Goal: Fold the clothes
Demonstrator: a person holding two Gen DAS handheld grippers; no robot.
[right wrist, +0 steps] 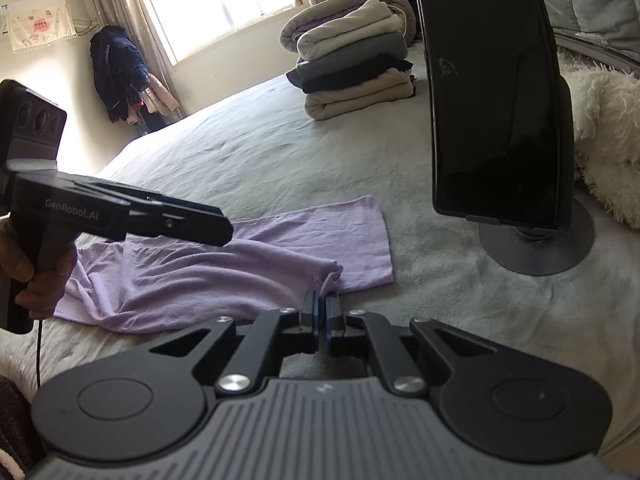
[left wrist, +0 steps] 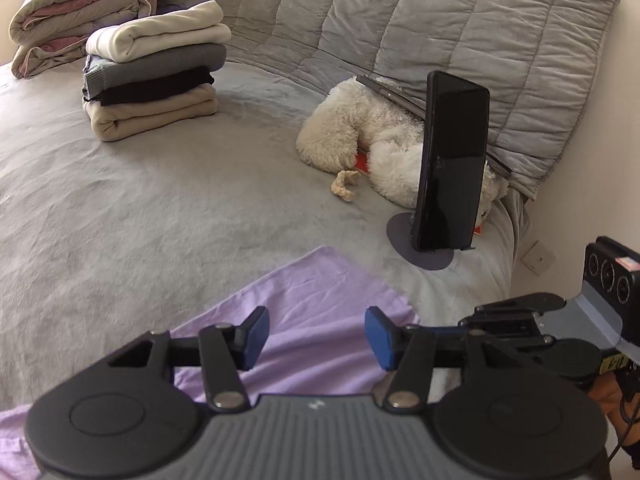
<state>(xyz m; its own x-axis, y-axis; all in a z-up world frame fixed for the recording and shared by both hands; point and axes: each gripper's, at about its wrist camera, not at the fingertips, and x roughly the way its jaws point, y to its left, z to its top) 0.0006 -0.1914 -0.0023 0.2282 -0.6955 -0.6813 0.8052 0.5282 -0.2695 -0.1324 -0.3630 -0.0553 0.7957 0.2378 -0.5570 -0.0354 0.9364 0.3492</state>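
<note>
One lilac garment [right wrist: 224,276] lying rumpled on the grey bed [right wrist: 248,152], partly folded over itself. Right gripper [right wrist: 321,300] with fingers clenched on a bunched edge of that lilac cloth. Left gripper [left wrist: 316,338] hovering over the same garment, fingers released, nothing between them. One stack of four folded clothes [left wrist: 154,68] further back: cream, grey, black, beige. One rolled duvet [left wrist: 76,12] behind the stack. One phone on a stand [left wrist: 452,160], one white plush toy [left wrist: 360,136] just beside it.
</note>
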